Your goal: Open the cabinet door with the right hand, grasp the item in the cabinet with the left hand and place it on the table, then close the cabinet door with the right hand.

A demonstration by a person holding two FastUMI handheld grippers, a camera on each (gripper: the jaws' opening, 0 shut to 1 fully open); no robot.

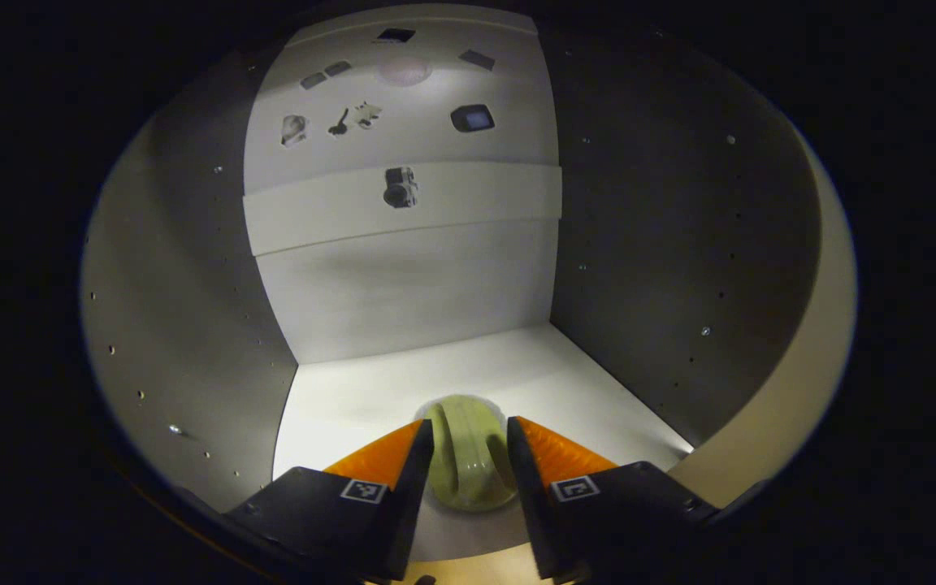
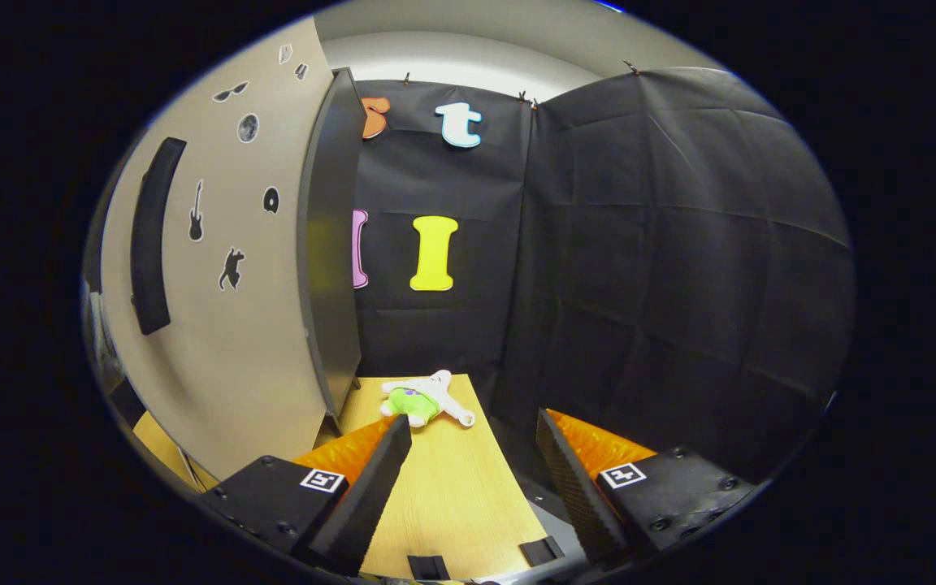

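A pale green, glossy rounded item (image 1: 468, 463) rests on the white cabinet floor (image 1: 403, 390), near its front edge. My left gripper (image 1: 468, 426) reaches into the cabinet, and its two fingers press on the item's left and right sides. In the right gripper view the beige cabinet door (image 2: 224, 325) stands swung open at the left, with a long black handle (image 2: 149, 236) and small dark stickers on it. My right gripper (image 2: 474, 435) hangs open over the wooden table (image 2: 452, 504), apart from the door, with nothing between its fingers.
The cabinet's grey side walls (image 1: 655, 268) close in on both sides, and a white shelf edge (image 1: 403, 207) crosses the back wall above. A small white and green plush toy (image 2: 423, 400) lies at the table's far end. Black cloth walls (image 2: 663, 268) surround the table.
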